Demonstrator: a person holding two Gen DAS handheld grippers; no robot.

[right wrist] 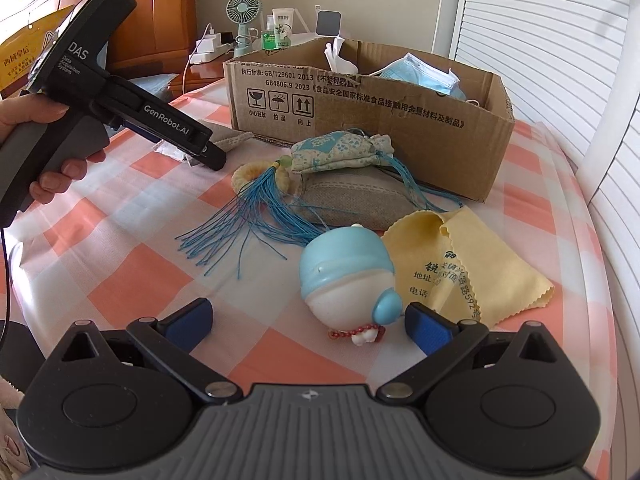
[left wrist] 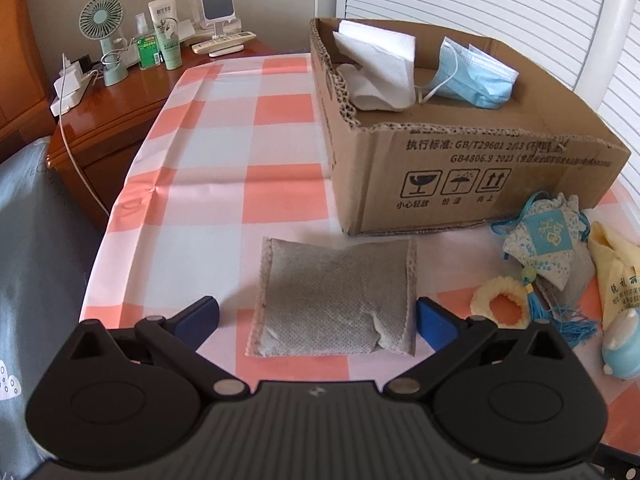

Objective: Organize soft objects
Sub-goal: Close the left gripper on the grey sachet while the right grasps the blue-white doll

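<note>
A grey fabric pouch (left wrist: 334, 298) lies flat on the checked cloth between the fingers of my open left gripper (left wrist: 316, 320); the pads do not touch it. A cardboard box (left wrist: 472, 184) behind it holds a white tissue (left wrist: 376, 68) and a blue face mask (left wrist: 476, 74). My right gripper (right wrist: 308, 322) is open around a blue-and-white soft toy (right wrist: 348, 276). Beyond the toy lie a yellow cloth (right wrist: 468, 260), a second grey pouch (right wrist: 356, 200), a blue patterned sachet with tassel (right wrist: 336, 152) and a yellow scrunchie (right wrist: 248, 174). The left gripper also shows in the right wrist view (right wrist: 218, 156).
The box (right wrist: 400, 120) stands at the back of the table. A wooden nightstand (left wrist: 108, 120) at the left carries a small fan (left wrist: 102, 20), bottles and chargers. Louvred doors (left wrist: 500, 0) stand behind. Bedding (left wrist: 36, 248) lies at the left edge.
</note>
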